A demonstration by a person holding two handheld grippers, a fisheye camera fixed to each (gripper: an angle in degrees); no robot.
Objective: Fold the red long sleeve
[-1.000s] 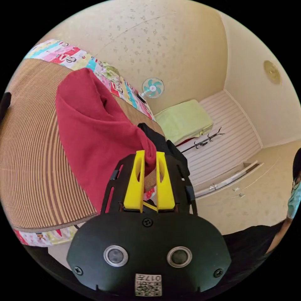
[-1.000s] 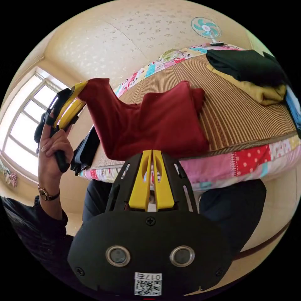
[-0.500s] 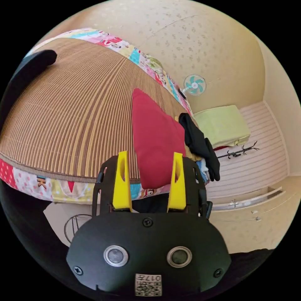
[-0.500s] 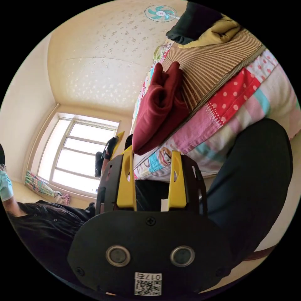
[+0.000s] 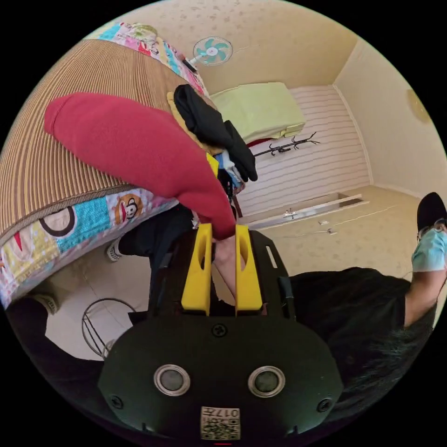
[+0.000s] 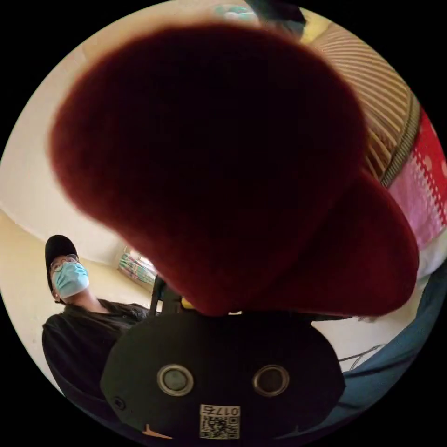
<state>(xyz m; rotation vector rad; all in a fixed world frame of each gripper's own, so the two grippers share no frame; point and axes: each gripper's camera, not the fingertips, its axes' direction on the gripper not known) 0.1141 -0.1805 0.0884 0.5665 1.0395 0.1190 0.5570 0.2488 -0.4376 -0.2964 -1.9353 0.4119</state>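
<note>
Left gripper view: we see the left hand-held gripper (image 5: 222, 230) with its yellow jaws drawn near together on the lower tip of the red long sleeve (image 5: 135, 144).
Grip detail: a narrow gap remains between the jaws lower down; the cloth sits pinched at their tips, both jaws pressing on it.
Garment position: it lies as a bunched roll over the edge of the bed (image 5: 56, 223), on the striped mat (image 5: 32, 172), its lower end hanging off toward the jaws.
Pile: dark and yellow clothes (image 5: 209, 123) are heaped just beyond the red garment; we cannot sort the single pieces.
Background: wall fan (image 5: 212, 50), green bundle (image 5: 258, 109), coat rack (image 5: 291, 144).
Person: dark top (image 5: 354, 316), cut off by the lens rim at right.
Right gripper view: the red long sleeve (image 6: 223, 167) hangs blurred and dark right against the lens.
Right hand-held gripper: jaws are covered by the cloth; we cannot tell whether they are apart or together.
Edges: strip of mat (image 6: 382, 130) and patchwork (image 6: 428, 186) at right; person's dark top (image 6: 79, 335) at lower left.
</note>
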